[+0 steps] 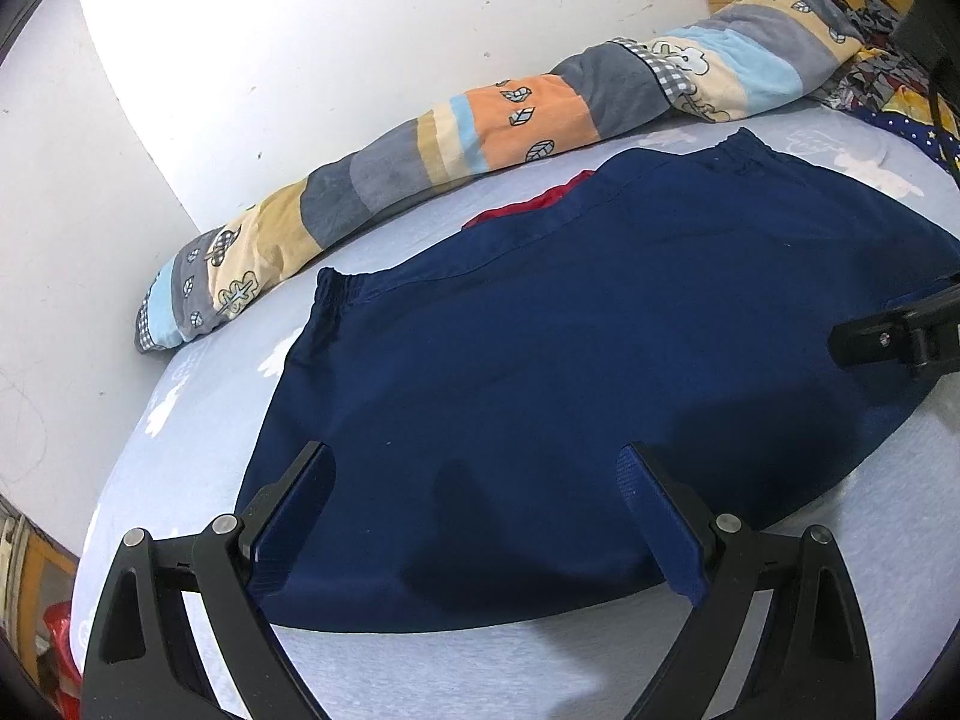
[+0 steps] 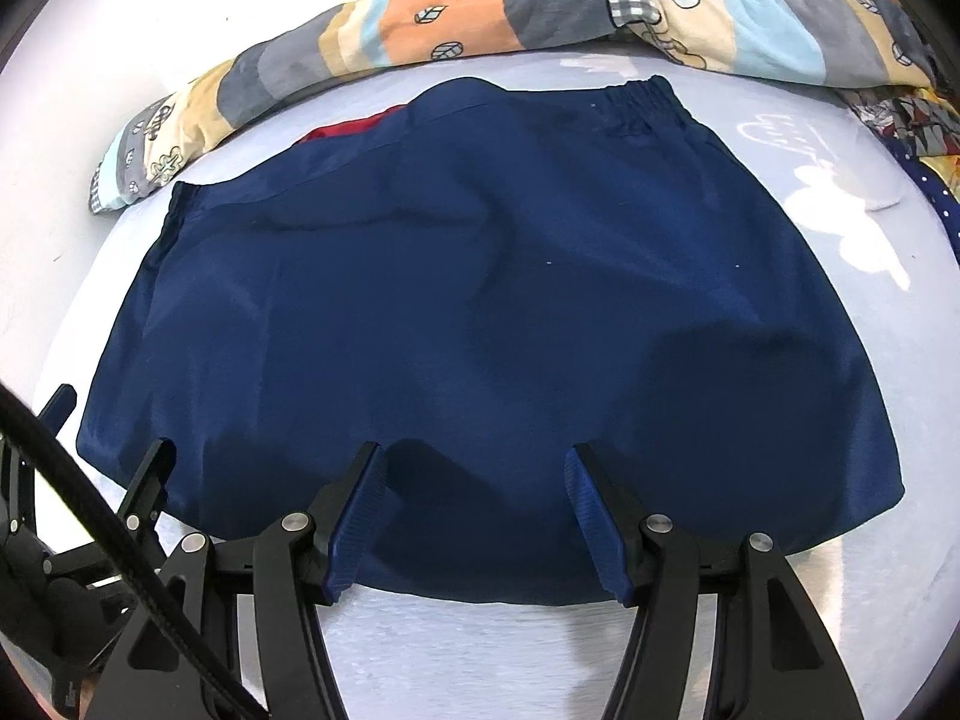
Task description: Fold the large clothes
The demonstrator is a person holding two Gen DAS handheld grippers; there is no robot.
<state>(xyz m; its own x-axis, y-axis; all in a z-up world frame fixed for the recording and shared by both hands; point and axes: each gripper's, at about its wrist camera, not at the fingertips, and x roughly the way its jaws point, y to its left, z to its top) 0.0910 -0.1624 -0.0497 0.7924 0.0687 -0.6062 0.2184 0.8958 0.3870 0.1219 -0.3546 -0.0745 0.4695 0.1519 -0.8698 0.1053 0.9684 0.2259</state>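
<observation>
Now | navy garment [image 2: 480, 312] flat on bed [image 2: 840, 600] | left gripper [image 1: 474, 462] apart | right gripper [image 2: 474, 456] apart

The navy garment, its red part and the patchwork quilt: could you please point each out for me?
navy garment [image 2: 480, 312]: right wrist view, middle of the flat cloth.
red part [image 1: 540, 204]: left wrist view, strip peeking out at the garment's far edge.
patchwork quilt [image 1: 528, 114]: left wrist view, orange patch.

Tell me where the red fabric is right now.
The red fabric peeks out from under the far left edge of the navy garment in both wrist views, on the bed sheet just short of the rolled patchwork blanket.
</observation>
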